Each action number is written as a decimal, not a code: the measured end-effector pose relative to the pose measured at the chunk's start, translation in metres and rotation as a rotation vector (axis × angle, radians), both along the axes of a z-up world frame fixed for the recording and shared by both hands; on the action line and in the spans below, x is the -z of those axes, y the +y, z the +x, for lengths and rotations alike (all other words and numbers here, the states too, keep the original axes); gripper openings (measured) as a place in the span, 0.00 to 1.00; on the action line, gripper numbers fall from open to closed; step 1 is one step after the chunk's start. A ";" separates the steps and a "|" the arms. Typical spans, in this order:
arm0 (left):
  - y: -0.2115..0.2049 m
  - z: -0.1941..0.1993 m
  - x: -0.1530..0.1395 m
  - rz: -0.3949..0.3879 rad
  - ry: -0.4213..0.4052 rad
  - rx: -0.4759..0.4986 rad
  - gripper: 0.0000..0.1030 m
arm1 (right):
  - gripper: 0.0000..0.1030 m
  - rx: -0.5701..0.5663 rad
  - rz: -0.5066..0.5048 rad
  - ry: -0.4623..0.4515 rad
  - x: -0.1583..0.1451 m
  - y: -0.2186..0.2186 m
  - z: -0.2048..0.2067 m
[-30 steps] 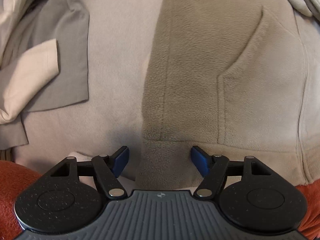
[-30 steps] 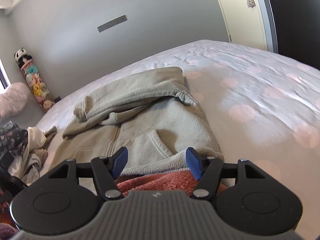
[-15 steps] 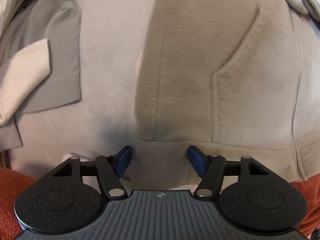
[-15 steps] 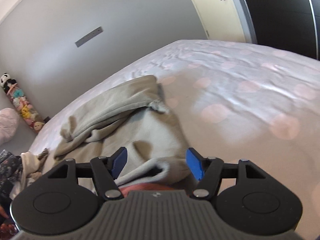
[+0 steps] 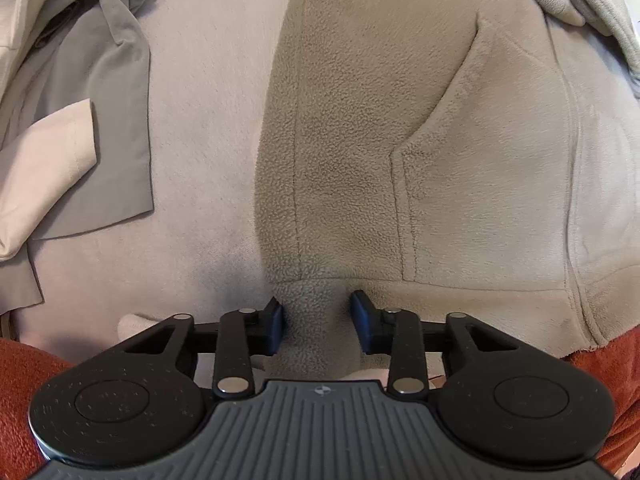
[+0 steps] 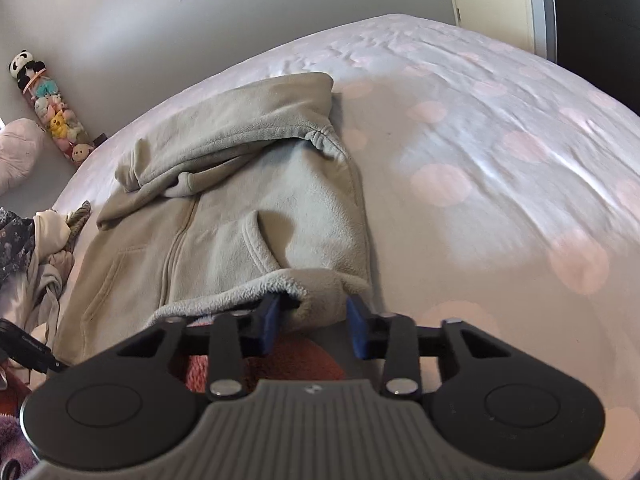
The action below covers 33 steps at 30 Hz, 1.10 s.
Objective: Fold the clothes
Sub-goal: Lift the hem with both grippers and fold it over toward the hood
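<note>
A beige fleece zip hoodie (image 6: 248, 200) lies on a polka-dot bedspread (image 6: 500, 152). Both jaws have just been closing: the left gripper (image 5: 317, 322) pinches a bunched hem fold, the right gripper (image 6: 311, 322) clamps the hem corner.

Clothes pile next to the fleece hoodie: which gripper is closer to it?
Left. Both jaws have just been closing on the fleece hoodie hem: the left gripper at the corner beside the clothes pile, the right gripper at the far corner, the hoodie's width away.
</note>
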<state>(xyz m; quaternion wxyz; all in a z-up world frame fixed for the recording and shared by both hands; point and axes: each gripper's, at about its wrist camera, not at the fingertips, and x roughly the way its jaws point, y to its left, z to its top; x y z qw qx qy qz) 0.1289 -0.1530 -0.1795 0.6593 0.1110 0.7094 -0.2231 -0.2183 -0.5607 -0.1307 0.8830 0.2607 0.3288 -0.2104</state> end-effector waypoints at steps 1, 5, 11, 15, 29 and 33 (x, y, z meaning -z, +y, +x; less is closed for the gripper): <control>0.002 -0.001 -0.003 -0.015 -0.003 -0.003 0.23 | 0.20 0.008 0.000 -0.014 -0.002 0.000 0.000; 0.014 -0.004 -0.016 -0.101 -0.001 -0.025 0.15 | 0.14 0.028 -0.018 -0.063 -0.012 0.002 -0.002; 0.026 -0.001 -0.062 -0.268 -0.032 -0.035 0.13 | 0.00 0.067 -0.132 -0.121 -0.044 0.012 -0.015; 0.022 0.019 -0.097 -0.323 -0.066 -0.009 0.13 | 0.00 0.069 -0.149 -0.145 -0.066 0.002 -0.020; 0.006 0.014 -0.104 -0.352 -0.098 -0.002 0.13 | 0.36 -0.080 -0.111 0.152 -0.028 0.009 0.022; 0.005 0.015 -0.102 -0.351 -0.099 -0.008 0.13 | 0.35 -0.053 -0.104 0.187 -0.016 0.004 0.033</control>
